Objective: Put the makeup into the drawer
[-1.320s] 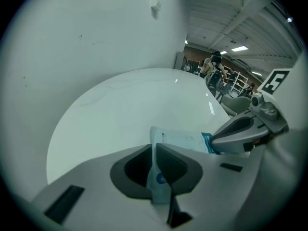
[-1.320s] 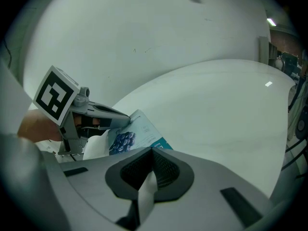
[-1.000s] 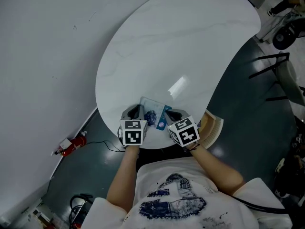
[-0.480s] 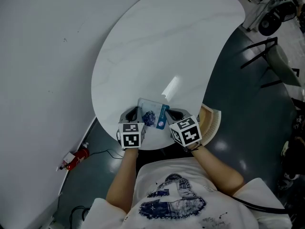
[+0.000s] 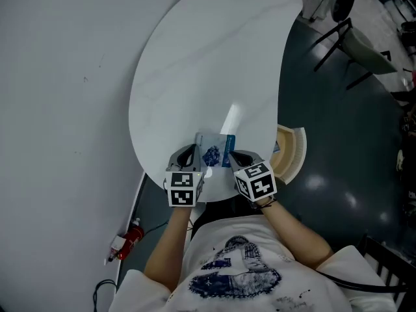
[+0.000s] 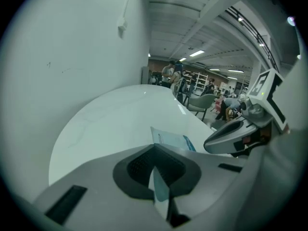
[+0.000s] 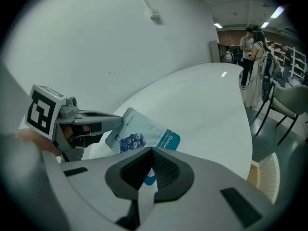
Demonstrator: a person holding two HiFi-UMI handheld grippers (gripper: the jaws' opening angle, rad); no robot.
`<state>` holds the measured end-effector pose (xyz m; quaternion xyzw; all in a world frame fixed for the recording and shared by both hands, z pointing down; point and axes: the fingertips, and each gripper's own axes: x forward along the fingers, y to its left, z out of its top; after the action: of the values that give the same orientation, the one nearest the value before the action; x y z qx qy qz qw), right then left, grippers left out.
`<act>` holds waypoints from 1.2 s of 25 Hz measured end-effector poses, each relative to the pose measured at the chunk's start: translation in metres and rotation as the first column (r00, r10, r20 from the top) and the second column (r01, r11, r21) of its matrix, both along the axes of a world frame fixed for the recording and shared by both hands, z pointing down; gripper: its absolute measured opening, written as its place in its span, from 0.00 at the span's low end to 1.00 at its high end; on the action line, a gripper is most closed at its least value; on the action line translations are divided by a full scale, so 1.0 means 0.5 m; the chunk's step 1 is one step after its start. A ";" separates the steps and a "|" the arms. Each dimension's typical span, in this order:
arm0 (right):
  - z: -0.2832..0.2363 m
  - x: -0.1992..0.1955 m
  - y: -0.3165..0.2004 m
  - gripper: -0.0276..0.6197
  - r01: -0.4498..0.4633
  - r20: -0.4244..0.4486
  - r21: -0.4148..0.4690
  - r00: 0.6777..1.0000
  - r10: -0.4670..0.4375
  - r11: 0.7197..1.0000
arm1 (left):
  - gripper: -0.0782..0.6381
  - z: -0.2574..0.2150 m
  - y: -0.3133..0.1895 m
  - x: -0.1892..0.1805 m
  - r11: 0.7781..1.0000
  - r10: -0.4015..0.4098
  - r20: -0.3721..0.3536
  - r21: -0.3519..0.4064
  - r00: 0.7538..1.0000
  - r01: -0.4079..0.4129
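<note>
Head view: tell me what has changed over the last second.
The sachet, pinched at opposite edges by the left gripper and right gripper, has turned from slanted to nearly square with the person and seems slightly lifted above the table. The camera itself swung, so table and floor shifted in frame. Unchanged: both grippers stay shut on the sachet; nothing was let go.

We look down on a white, oval, faintly veined stone worktop [image 5: 195,77] set against a plain pale grey wall [image 5: 58,77]. A dark, glossy floor [image 5: 338,148] surrounds it, catching spots of light. A grey chair on black legs [image 5: 366,52] stands well apart. Long ceiling strip lights [image 6: 198,54] glow far back.
</note>
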<state>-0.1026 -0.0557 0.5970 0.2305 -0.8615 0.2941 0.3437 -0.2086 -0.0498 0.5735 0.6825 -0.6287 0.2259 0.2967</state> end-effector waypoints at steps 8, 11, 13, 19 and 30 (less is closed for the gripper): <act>-0.048 0.003 0.039 0.07 -0.179 0.024 0.043 0.984 0.178 0.983 | 0.17 -0.066 0.014 -0.011 0.985 0.151 0.026 0.076 0.988 -0.152; -0.064 0.011 0.053 0.07 -0.223 0.031 0.057 0.975 0.222 0.973 | 0.17 -0.087 0.022 -0.009 0.976 0.190 0.037 0.099 0.981 -0.193; -0.075 0.015 0.065 0.08 -0.244 0.033 0.065 0.970 0.243 0.967 | 0.17 -0.099 0.031 -0.007 0.971 0.210 0.045 0.111 0.977 -0.214; -0.104 0.031 0.101 0.07 -0.301 0.045 0.092 0.954 0.298 0.949 | 0.17 -0.126 0.068 0.000 0.955 0.254 0.062 0.141 0.965 -0.260; -0.153 0.089 0.150 0.08 -0.385 0.055 0.148 0.923 0.381 0.911 | 0.17 -0.183 0.112 0.047 0.918 0.322 0.077 0.218 0.943 -0.332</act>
<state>-0.0583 0.0193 0.5203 0.4172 -0.8242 0.2904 0.2495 -0.1850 0.0065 0.4820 0.8028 -0.5333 0.2120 0.1619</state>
